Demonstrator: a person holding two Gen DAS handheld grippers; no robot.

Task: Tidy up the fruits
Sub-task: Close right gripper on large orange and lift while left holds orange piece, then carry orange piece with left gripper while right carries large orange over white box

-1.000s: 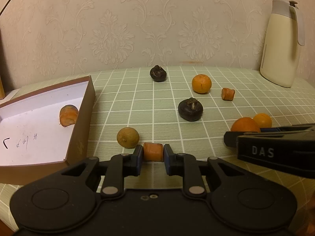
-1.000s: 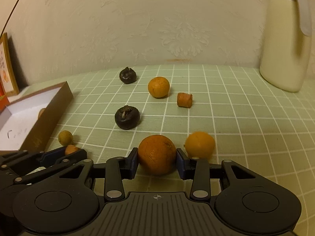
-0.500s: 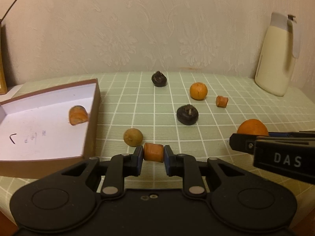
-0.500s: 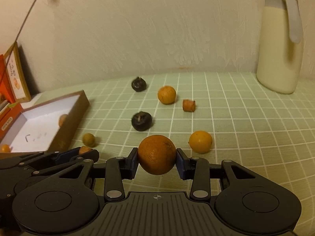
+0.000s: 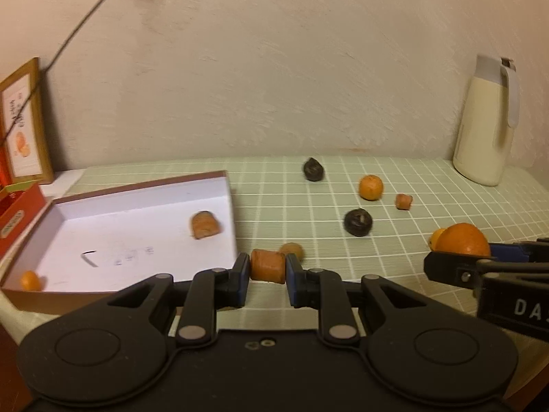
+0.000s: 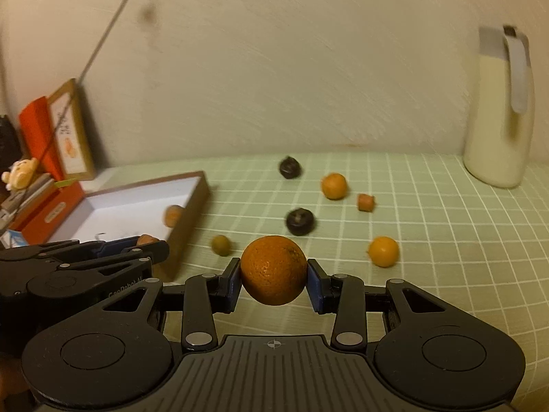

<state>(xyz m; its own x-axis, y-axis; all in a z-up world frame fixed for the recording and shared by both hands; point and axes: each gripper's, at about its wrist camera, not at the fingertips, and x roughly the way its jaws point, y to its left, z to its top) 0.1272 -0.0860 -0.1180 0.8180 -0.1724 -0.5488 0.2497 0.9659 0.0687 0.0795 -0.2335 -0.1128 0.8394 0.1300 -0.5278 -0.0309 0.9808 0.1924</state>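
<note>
Left gripper (image 5: 268, 268) clamping a carrot chunk (image 5: 267, 265) beside the box (image 5: 231, 213), right gripper (image 6: 273, 278) gripping an orange (image 6: 273, 269) above the table (image 6: 446, 240)

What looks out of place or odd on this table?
Nothing is spilled or damaged. Several fruits lie scattered over the green checked tablecloth outside the shallow white-lined cardboard box, including two dark round fruits. Motion blur hides finer detail.

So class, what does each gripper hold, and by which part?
Left gripper: carrot piece, jaws on its flat ends. Right gripper: orange, gripped across its middle.
</note>
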